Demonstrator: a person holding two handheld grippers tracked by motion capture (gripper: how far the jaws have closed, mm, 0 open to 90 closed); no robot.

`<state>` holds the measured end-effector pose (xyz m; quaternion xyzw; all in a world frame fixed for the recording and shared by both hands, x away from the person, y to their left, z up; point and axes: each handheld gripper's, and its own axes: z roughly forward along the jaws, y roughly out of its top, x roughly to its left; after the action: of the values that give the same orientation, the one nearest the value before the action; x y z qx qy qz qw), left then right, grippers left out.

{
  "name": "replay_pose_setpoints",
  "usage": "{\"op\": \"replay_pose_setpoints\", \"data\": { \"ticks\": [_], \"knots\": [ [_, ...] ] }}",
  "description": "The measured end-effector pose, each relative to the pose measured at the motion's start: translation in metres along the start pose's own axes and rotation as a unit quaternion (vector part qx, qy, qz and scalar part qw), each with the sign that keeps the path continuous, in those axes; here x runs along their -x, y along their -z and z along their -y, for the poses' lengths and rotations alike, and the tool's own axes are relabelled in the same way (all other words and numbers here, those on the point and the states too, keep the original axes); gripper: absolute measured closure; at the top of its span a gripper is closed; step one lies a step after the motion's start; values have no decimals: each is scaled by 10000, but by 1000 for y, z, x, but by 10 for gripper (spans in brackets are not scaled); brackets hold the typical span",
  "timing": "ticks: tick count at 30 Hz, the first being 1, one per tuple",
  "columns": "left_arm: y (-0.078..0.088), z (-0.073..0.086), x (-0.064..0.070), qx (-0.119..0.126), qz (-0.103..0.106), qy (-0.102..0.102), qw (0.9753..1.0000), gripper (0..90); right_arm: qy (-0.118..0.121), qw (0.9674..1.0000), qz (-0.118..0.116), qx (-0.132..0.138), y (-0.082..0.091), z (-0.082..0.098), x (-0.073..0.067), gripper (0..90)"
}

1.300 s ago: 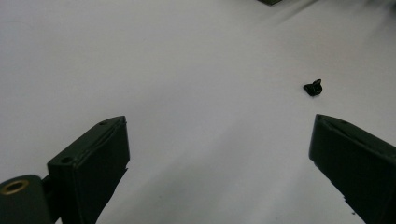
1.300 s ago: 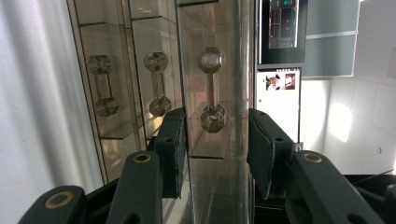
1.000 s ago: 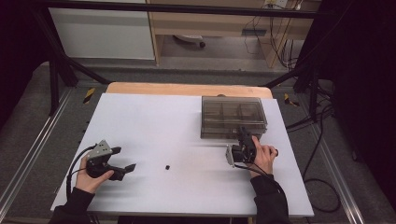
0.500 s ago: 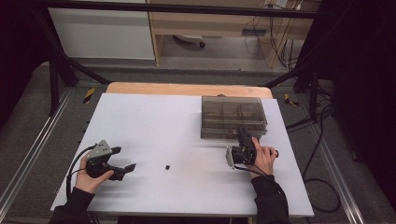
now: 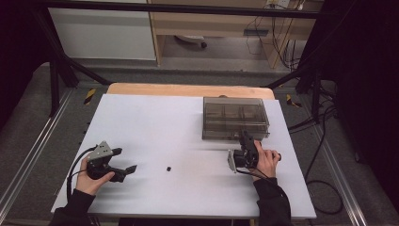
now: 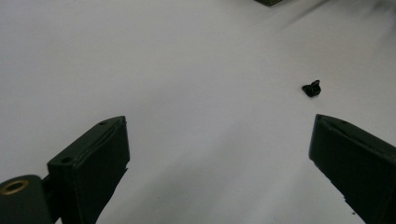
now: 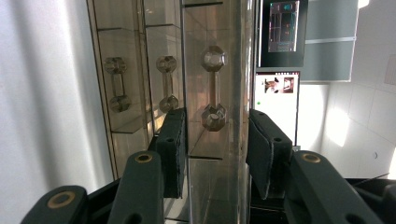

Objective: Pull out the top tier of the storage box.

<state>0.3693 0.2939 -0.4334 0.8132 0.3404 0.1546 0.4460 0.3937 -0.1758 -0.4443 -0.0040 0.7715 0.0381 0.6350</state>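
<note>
A smoky clear plastic box [image 5: 235, 117] with inner compartments stands at the table's back right. My right gripper [image 5: 244, 138] is rolled onto its side at the box's front edge. In the right gripper view the box's wall [image 7: 215, 186] fills the gap between the pads of my right gripper [image 7: 215, 122], which look pressed on it beside a dumbbell-shaped handle [image 7: 214, 86]. A small black part [image 5: 168, 168] lies alone on the white table top [image 5: 155, 122]. My left gripper [image 5: 125, 160] rests at the front left, open and empty, with the black part [image 6: 312, 87] ahead of its right jaw.
The white table top ends in a wooden strip [image 5: 188, 89] at the back. Black frame bars [image 5: 61, 61] and cables [image 5: 324, 141] surround the table. Bare white surface lies between the two grippers.
</note>
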Motion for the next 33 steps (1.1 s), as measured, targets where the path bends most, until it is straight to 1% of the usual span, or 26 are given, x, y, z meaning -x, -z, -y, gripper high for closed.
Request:
{"op": "replay_pose_setpoints", "data": {
  "ticks": [1, 8, 22, 25, 30, 32, 33],
  "knots": [
    [0, 0, 0, -1, -1, -3, 10000, 47, -30, 10000, 6, -10, 1, 0, -1, 609],
    [0, 0, 0, -1, -2, -10, 10000, 47, 32, 10000, 3, 13, 5, 0, -1, 609],
    [1, -1, 1, 10, -4, -23, 10000, 48, 13, 10000, 17, 15, 12, -1, -3, 610],
    [1, -1, 1, 14, -9, -23, 10000, 47, 64, 10000, 14, 20, 14, 0, -3, 610],
    [1, -1, 1, 10, -5, -22, 10000, 47, 41, 10000, 31, 34, 17, 0, -4, 610],
    [1, -1, 1, 8, -3, -26, 10000, 47, 68, 10000, 24, 43, 19, 1, -4, 610],
    [1, -1, 1, 9, -5, -25, 10000, 47, 32, 10000, 35, 37, 19, 0, -5, 610]
  ]
}}
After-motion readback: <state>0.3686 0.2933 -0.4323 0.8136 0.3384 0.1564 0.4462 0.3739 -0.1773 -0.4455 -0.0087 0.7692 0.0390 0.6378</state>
